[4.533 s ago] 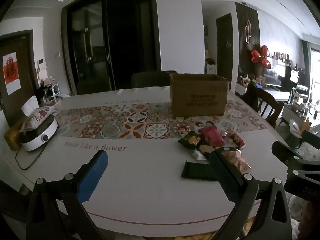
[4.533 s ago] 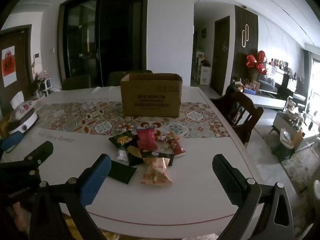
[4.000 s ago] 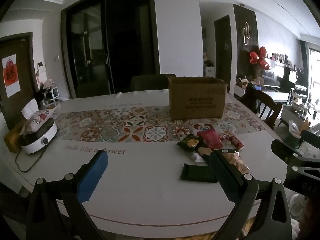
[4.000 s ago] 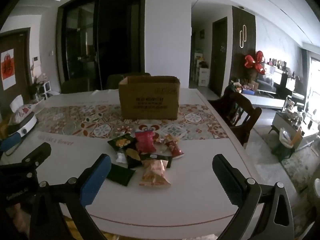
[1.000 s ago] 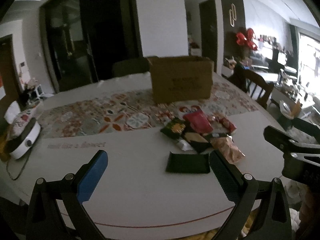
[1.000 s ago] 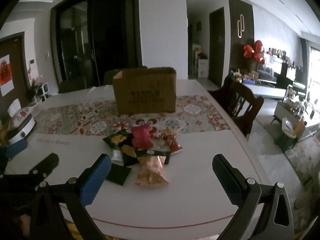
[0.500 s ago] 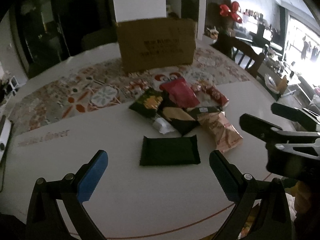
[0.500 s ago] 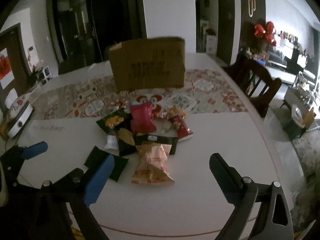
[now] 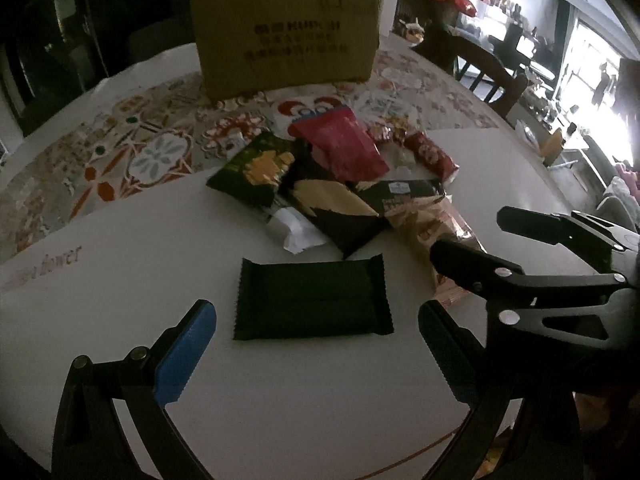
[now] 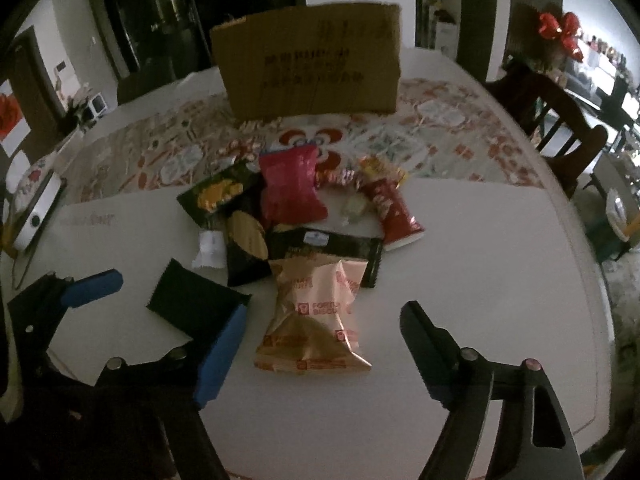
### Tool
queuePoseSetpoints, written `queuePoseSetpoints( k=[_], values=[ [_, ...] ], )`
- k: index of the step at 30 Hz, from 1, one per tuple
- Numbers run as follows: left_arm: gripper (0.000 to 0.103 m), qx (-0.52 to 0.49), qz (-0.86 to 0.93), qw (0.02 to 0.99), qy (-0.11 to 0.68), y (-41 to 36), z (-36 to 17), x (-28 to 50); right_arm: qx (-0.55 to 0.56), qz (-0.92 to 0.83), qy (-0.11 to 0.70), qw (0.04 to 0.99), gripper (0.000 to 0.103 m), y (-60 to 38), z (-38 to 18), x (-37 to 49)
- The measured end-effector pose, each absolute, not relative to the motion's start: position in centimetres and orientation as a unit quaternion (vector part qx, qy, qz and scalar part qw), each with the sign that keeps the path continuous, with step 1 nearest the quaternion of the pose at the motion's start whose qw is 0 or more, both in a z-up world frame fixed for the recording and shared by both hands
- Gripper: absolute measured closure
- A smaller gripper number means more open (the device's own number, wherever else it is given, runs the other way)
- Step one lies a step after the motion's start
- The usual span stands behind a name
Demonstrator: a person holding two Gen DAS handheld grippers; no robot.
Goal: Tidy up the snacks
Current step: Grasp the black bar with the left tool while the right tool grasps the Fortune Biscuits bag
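A pile of snack packets lies on the white table [image 9: 120, 280] before a cardboard box [image 9: 286, 34]. A flat dark green packet [image 9: 312, 298] lies nearest, just ahead of my open left gripper [image 9: 316, 348], between its jaw lines. A pink-gold biscuit bag [image 10: 316, 316] lies just ahead of my open right gripper [image 10: 324, 344]. Behind are a red bag [image 10: 290, 188], a green-yellow bag [image 10: 218, 192], a black bag [image 10: 246, 248] and a red tube packet [image 10: 394, 210]. The box [image 10: 310, 64] stands upright; its inside is hidden.
A patterned runner [image 9: 140, 148] crosses the table under the box. A white appliance [image 10: 34, 212] sits at the far left edge. A dark wooden chair [image 10: 556, 120] stands at the right. The table's front edge is close below both grippers.
Both grippers have moved forward and down toward the snack pile. The green packet now lies right at the left gripper, the biscuit bag right at the right one. Both stay open.
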State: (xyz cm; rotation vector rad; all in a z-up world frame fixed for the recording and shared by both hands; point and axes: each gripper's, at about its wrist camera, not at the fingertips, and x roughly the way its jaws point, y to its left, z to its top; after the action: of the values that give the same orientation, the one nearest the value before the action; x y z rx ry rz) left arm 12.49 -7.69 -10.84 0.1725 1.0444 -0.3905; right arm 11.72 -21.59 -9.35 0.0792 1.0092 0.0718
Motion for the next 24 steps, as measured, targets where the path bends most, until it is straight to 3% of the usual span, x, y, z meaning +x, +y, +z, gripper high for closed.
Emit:
queuePoseSetpoints(
  k=[13, 24],
  values=[
    [0.001, 0.077, -0.181, 0.826, 0.528, -8.0, -12.9, 14.0, 0.042, 0.040, 0.511, 0.858, 0.035, -21.6, -11.2, 13.1],
    [0.014, 0.072, -0.185, 0.821, 0.535, -7.9, -13.2, 14.2, 0.051, 0.043, 0.520, 0.851, 0.046, -21.7, -11.8, 13.3]
  ],
)
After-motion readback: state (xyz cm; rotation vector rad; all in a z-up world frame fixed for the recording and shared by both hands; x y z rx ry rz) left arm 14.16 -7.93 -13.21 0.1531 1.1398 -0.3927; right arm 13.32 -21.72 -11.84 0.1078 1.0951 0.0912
